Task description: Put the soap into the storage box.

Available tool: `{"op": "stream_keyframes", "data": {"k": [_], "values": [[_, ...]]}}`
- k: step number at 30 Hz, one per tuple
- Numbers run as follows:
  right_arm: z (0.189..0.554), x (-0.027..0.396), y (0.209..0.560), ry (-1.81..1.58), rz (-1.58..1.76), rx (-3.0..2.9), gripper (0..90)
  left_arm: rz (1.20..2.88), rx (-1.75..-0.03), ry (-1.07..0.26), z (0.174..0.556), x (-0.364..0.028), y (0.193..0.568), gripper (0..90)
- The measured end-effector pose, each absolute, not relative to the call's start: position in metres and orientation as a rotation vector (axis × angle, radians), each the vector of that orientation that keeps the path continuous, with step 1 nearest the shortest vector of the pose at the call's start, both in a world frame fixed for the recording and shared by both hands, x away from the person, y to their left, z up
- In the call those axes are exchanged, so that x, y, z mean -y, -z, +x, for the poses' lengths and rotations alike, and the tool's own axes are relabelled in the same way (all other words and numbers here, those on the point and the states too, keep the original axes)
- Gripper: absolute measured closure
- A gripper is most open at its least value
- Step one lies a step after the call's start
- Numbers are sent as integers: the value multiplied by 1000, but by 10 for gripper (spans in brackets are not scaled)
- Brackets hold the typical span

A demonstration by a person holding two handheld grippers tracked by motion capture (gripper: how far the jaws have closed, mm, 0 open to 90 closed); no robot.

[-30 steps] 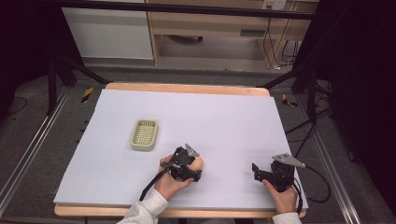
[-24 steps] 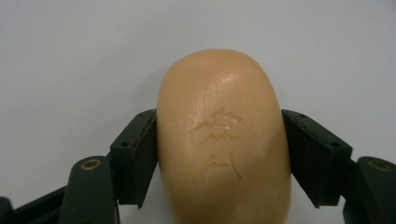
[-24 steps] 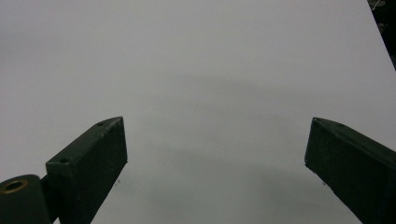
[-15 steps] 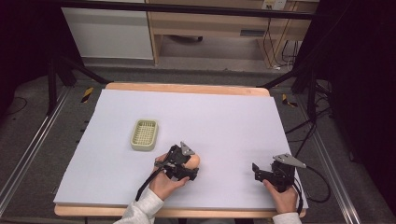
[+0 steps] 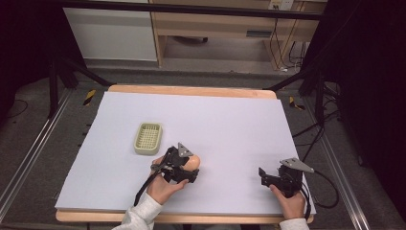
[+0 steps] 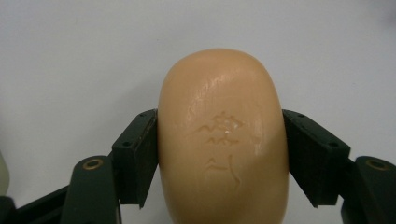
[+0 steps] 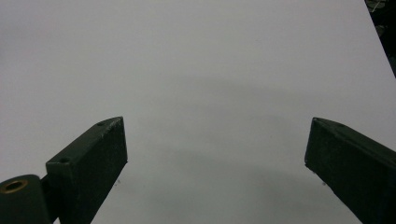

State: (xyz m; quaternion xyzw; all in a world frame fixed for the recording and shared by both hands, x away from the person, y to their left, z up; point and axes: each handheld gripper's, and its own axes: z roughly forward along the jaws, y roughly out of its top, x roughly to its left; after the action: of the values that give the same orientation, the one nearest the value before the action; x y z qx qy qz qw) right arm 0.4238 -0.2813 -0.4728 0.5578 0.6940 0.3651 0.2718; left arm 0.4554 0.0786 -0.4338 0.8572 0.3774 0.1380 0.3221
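Inspection from the high view: my left gripper (image 5: 187,167) sits near the front of the white table (image 5: 230,120), just right of and nearer to me than a pale green slotted tray (image 5: 147,138). A tan bar of soap (image 5: 192,163) shows as a small rounded patch at the gripper's tip; from this height I cannot tell how the jaws meet it. My right gripper (image 5: 268,176) is well apart, near the front right corner, over bare table.

The left gripper view settles the grip. The bar of soap (image 6: 223,140) stands between my two black jaws, one pad pressed against each long side, so my left gripper (image 6: 219,154) is pinching it across its width. The bar's rounded far end reaches well past the pads, and its near end runs out of the bottom of the picture. Raised characters are stamped on its upper face, a detail the high view is too small to give. A sliver of pale rim shows at the left edge, low down; I cannot tell what it is.

The right gripper view shows my right gripper (image 7: 215,158) with its jaws spread wide, with plain white surface between them and their soft shadow on it.
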Motion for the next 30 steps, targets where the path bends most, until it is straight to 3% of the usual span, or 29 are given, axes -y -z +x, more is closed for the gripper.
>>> {"op": "stream_keyframes", "data": {"k": [30], "values": [[423, 282, 472, -983, 1501, -1867, 61, 2095, -1092, -428, 462, -125, 403, 314]]}}
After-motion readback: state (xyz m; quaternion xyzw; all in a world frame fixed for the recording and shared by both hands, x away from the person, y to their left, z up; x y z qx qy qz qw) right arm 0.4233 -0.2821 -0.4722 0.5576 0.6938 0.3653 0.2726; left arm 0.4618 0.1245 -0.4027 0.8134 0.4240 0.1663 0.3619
